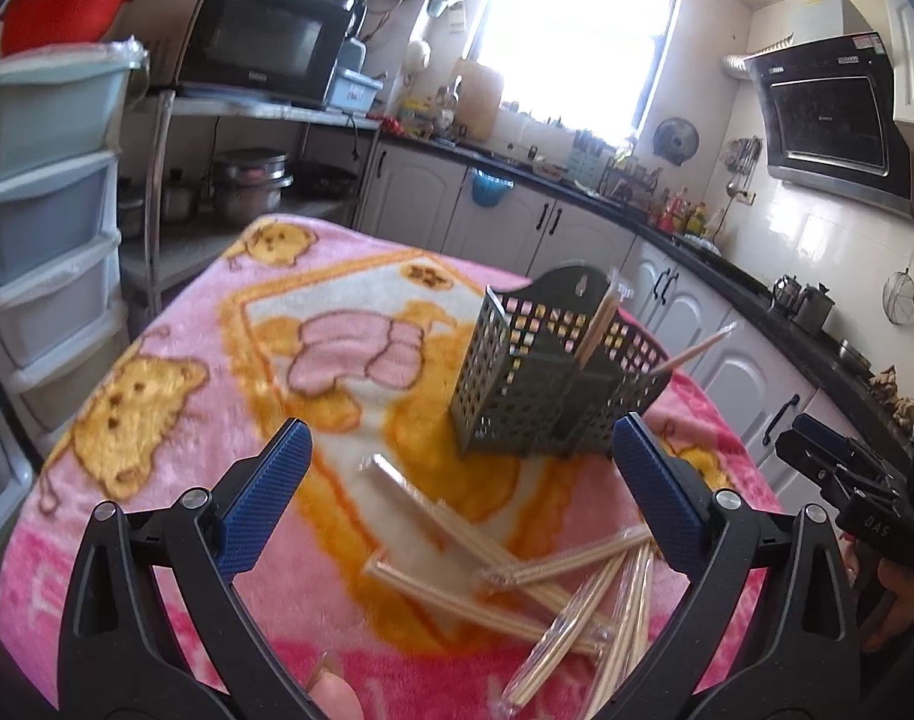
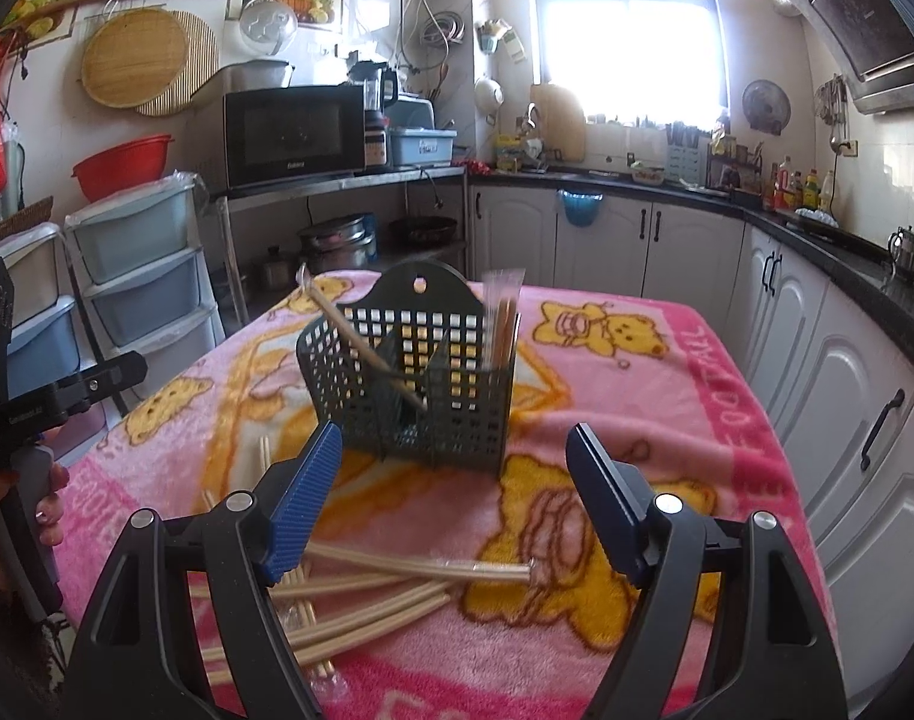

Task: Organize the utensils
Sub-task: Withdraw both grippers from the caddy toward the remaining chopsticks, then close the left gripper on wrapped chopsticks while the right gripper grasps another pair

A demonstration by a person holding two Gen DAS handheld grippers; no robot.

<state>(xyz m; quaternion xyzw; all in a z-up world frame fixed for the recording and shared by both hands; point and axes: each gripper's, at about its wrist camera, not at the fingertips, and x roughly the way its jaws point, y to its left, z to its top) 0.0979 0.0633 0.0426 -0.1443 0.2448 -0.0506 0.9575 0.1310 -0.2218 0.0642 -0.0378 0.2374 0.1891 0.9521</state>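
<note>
On the pink cartoon-bear blanket (image 2: 667, 372), a dark perforated plastic utensil basket (image 2: 421, 384) stands mid-counter; wrapped wooden chopsticks (image 2: 397, 582) lie scattered near the front edge, beneath both claws, left (image 1: 457, 480) and right (image 2: 454, 492), each spread apart and empty.

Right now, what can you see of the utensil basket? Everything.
The utensil basket is dark grey-green perforated plastic, with a raised arched back holding a hanging hole and inner dividers forming compartments. It stands upright on the pink blanket. Wrapped chopsticks stand in one end compartment; another pair leans diagonally across the other side. Neither gripper touches it.
</note>
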